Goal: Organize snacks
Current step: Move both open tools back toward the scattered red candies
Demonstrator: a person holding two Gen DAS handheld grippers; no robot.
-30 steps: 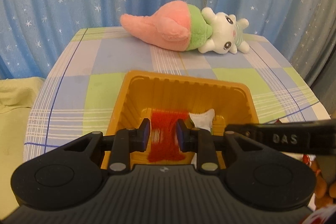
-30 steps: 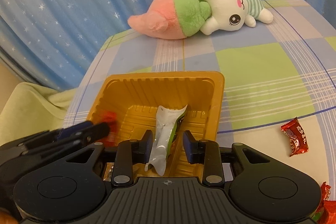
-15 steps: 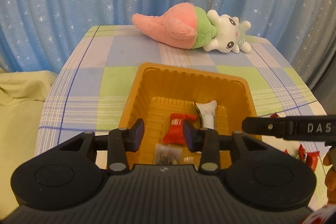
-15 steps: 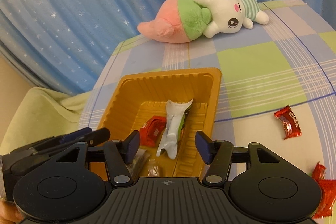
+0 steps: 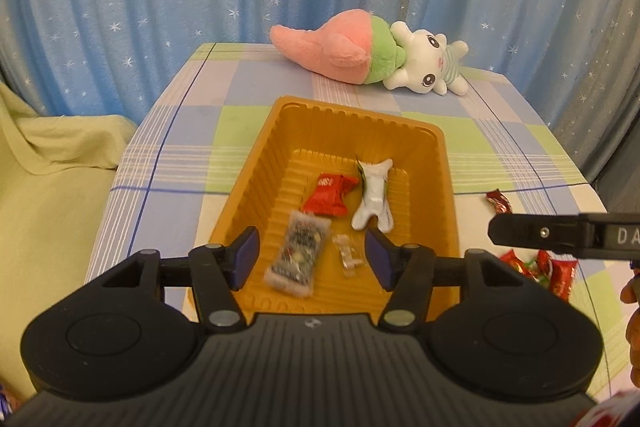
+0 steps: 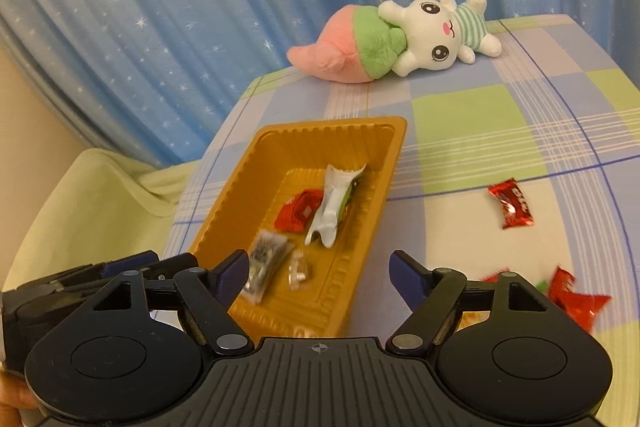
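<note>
The right gripper [image 6: 318,273] hangs above the near end of the orange tray [image 6: 360,239], jaws opening with nothing between them. A red packet [image 6: 300,213], a white wrapper [image 6: 332,207] and two small clear packets lie inside. Another red candy [image 6: 511,203] sits on the checked tablecloth [image 6: 480,131].

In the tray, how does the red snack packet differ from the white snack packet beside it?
The red snack packet is broad, lies flat and carries a white logo. The white snack packet is narrower and longer, has a green edge and is crumpled, with its near end split into two flaps. The red one lies to the left of the white one in the left wrist view. Both rest inside the orange tray, held by neither gripper.
</note>
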